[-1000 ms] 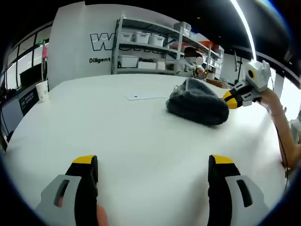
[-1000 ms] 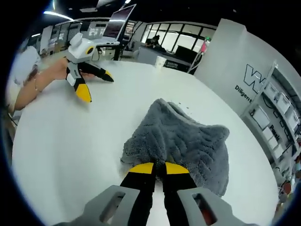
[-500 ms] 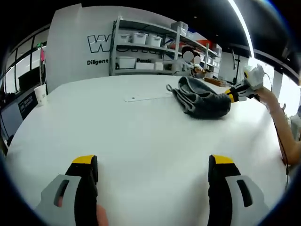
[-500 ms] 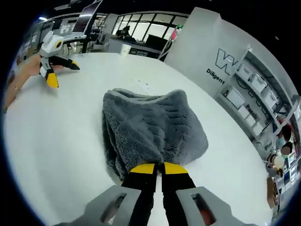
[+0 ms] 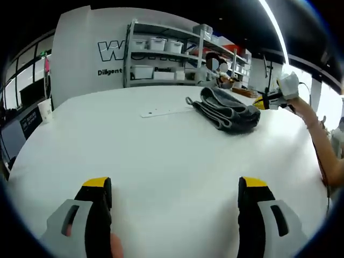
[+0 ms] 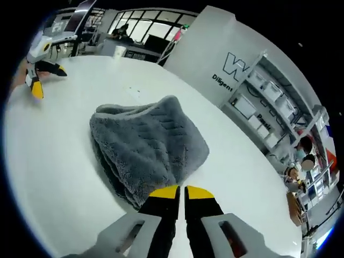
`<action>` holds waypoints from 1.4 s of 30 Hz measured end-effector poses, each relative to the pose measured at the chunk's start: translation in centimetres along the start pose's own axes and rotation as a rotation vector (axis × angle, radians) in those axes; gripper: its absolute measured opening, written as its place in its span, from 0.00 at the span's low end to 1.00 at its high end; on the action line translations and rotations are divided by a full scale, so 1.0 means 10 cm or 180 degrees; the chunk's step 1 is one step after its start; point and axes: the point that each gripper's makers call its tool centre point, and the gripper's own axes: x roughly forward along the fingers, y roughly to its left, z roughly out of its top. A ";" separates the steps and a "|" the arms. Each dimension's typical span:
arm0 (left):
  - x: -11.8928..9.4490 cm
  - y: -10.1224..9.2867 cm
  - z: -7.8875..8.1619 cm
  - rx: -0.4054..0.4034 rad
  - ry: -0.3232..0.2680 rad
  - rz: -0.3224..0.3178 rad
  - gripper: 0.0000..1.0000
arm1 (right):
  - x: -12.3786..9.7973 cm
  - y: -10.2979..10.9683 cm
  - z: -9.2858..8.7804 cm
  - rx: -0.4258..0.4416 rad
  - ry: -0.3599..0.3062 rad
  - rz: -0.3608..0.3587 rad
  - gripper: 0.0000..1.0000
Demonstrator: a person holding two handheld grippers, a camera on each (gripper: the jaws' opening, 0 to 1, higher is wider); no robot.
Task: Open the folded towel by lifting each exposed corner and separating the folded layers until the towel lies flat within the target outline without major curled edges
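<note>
Grey towel (image 6: 148, 150) lying folded on the white table (image 5: 161, 156), pinched at its near edge by the right gripper (image 6: 180, 192).
Its yellow-tipped jaws are sitting almost closed on the towel's edge in the right gripper view, with the layers bunching in thick folds just beyond. The left gripper (image 5: 174, 185) is hovering well apart over bare table, jaws spread wide and holding nothing. Behind the table, shelving (image 5: 166, 54) with white bins is standing against a wall.

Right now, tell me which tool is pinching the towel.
The right tool: shut on the grey towel edge. The left tool is open, far away.
</note>
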 end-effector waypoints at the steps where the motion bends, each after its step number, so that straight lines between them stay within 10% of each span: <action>1: 0.00 0.00 0.00 0.0002 0.0003 0.0001 0.96 | -0.06 -0.02 0.05 0.0017 -0.0054 -0.0022 0.08; 11: 0.01 -0.04 -0.01 0.0031 0.0023 -0.0020 0.96 | -0.22 0.37 0.56 -0.0213 -0.0416 0.0378 0.31; 28: 0.00 -0.10 0.07 0.0101 -0.0068 -0.0087 0.96 | 0.13 1.02 0.67 -0.0549 -0.0255 0.0767 0.41; 42: -0.01 -0.16 0.10 0.0185 -0.0114 -0.0157 0.96 | 0.43 1.39 0.66 -0.0840 -0.0155 0.0800 0.28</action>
